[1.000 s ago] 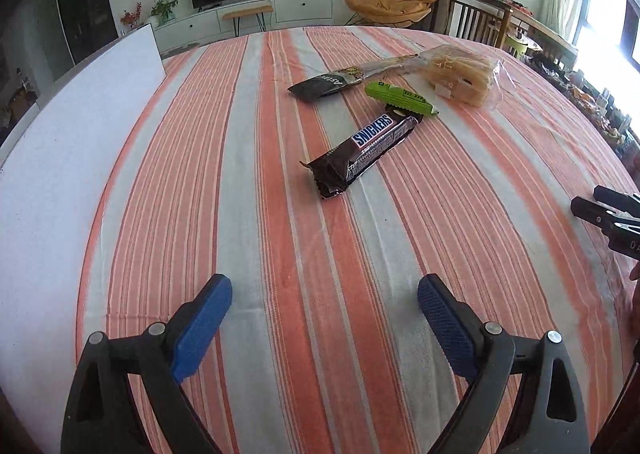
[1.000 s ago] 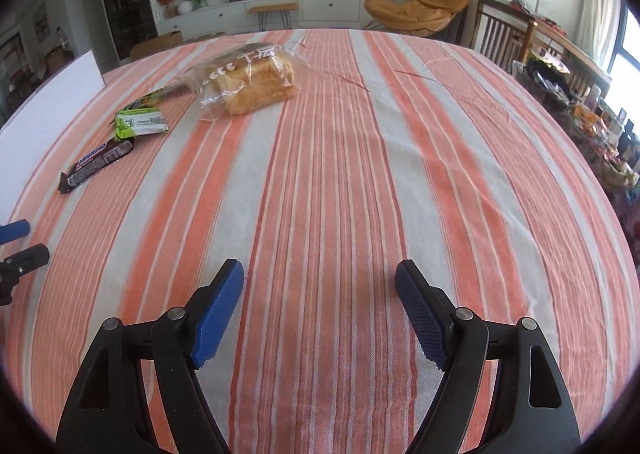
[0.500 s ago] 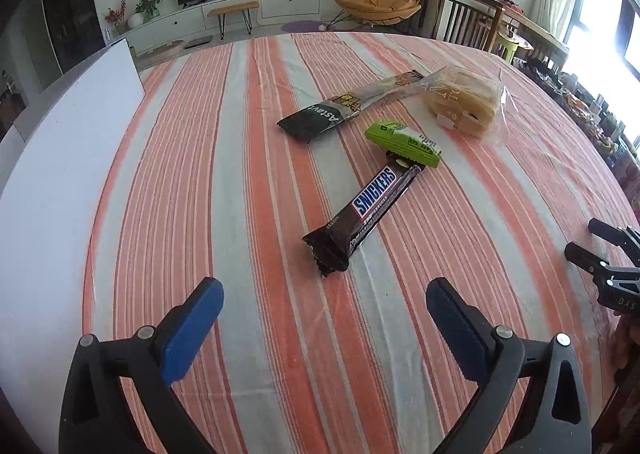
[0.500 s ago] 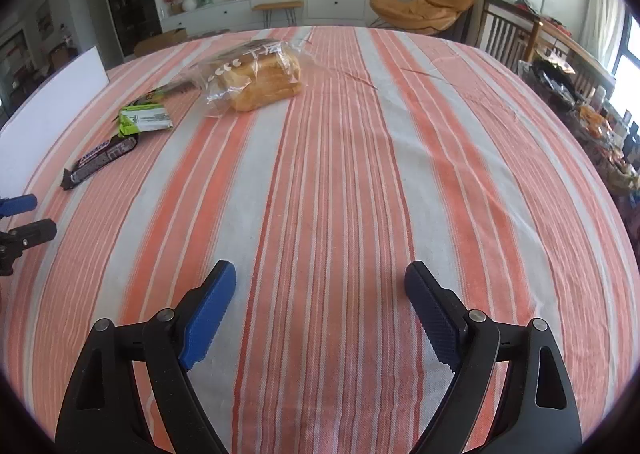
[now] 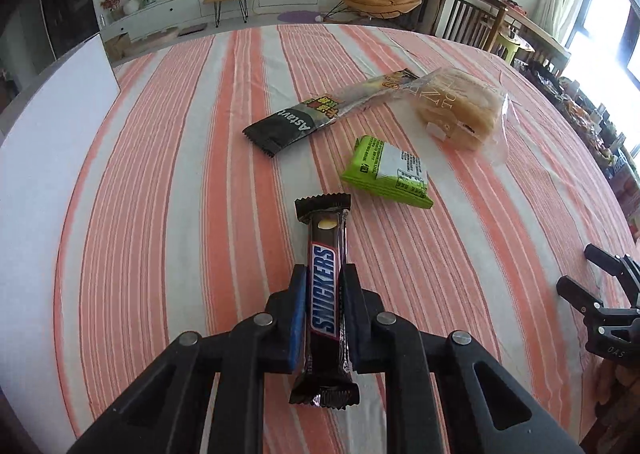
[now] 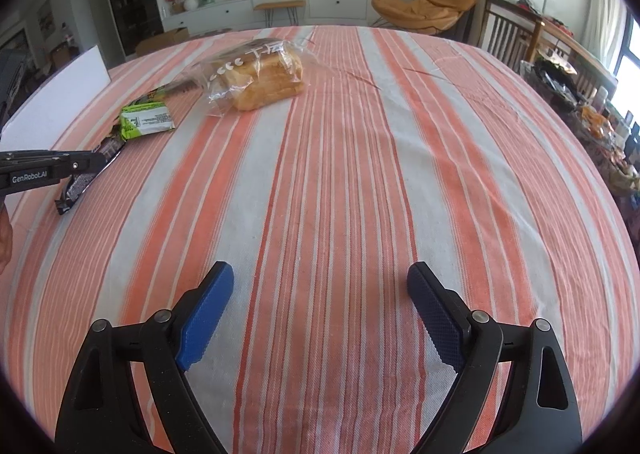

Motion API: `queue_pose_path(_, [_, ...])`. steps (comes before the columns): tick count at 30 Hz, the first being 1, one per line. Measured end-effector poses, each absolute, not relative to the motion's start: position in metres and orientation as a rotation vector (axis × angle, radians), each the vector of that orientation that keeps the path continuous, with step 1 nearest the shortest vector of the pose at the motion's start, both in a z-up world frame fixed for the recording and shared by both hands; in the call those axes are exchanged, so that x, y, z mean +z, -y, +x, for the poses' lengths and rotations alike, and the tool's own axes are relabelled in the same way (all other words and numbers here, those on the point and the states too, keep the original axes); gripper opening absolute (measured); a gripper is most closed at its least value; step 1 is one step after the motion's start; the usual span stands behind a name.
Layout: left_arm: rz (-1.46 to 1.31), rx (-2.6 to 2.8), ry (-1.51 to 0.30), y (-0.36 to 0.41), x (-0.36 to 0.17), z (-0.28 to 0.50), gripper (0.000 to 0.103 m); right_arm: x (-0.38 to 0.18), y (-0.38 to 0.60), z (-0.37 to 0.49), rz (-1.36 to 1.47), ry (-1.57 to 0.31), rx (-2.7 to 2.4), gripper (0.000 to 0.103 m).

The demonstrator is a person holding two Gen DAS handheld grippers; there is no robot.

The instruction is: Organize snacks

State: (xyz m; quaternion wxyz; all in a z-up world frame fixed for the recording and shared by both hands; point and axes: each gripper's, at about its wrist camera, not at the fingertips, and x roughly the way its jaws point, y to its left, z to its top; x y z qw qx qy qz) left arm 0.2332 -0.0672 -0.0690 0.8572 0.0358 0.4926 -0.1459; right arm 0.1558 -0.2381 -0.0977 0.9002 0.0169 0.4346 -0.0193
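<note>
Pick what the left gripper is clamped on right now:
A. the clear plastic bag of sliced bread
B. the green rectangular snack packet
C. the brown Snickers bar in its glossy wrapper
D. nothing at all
C. The left gripper has both blue pads pressed against the sides of the brown Snickers bar; the green packet and the bread bag lie apart on the striped cloth.

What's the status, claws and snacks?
Left claw shut on Snickers bar, mid-length. Right claw open, empty, over bare tablecloth. Green packet, black wrapper, bagged bread lie ahead on the cloth, nothing blocking.
</note>
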Motion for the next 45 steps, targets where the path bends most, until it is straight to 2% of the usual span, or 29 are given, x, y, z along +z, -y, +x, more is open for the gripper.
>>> queue_pose_path(6, [0.003, -0.197, -0.995, 0.007, -0.07, 0.186, 0.019, -0.097, 0.238, 0.156, 0.035, -0.9, -0.04, 0.091])
queue_pose_path(8, [0.019, -0.176, -0.984, -0.002, -0.072, 0.184, 0.036, -0.098, 0.238, 0.156, 0.035, -0.9, -0.04, 0.091])
queue_pose_path(10, [0.028, -0.154, -0.973, -0.006, -0.075, 0.187, 0.077, -0.097, 0.238, 0.156, 0.035, -0.9, -0.04, 0.091])
queue_pose_path(19, [0.062, -0.081, -0.945, -0.016, -0.087, 0.203, 0.101, -0.097, 0.238, 0.156, 0.034, -0.9, -0.04, 0.091])
queue_pose_path(23, [0.057, -0.078, -0.949, -0.016, -0.087, 0.206, 0.103, -0.096, 0.236, 0.157, 0.051, -0.922, -0.076, 0.091])
queue_pose_path(27, [0.055, -0.078, -0.949, -0.017, -0.086, 0.205, 0.103, -0.075, 0.208, 0.179, 0.272, -0.984, 0.059, 0.088])
queue_pose_path(31, [0.055, -0.078, -0.949, -0.017, -0.086, 0.205, 0.103, -0.066, 0.144, 0.246, 0.299, -1.094, 0.17, 0.087])
queue_pose_path(37, [0.055, -0.079, -0.949, -0.017, -0.086, 0.204, 0.103, -0.085, 0.089, 0.321, 0.218, -1.167, 0.004, 0.085])
queue_pose_path(38, [0.054, -0.079, -0.949, -0.017, -0.086, 0.205, 0.103, -0.086, 0.082, 0.323, 0.171, -1.162, -0.021, 0.074])
queue_pose_path(39, [0.054, -0.079, -0.949, -0.017, -0.086, 0.205, 0.103, -0.086, 0.077, 0.323, 0.114, -1.147, -0.047, 0.056])
queue_pose_path(40, [0.054, -0.08, -0.949, -0.017, -0.086, 0.206, 0.103, -0.088, 0.076, 0.321, 0.096, -1.139, -0.043, 0.053])
queue_pose_path(45, [0.054, -0.08, -0.949, -0.017, -0.086, 0.207, 0.103, -0.091, 0.104, 0.283, 0.04, -1.123, 0.049, 0.052])
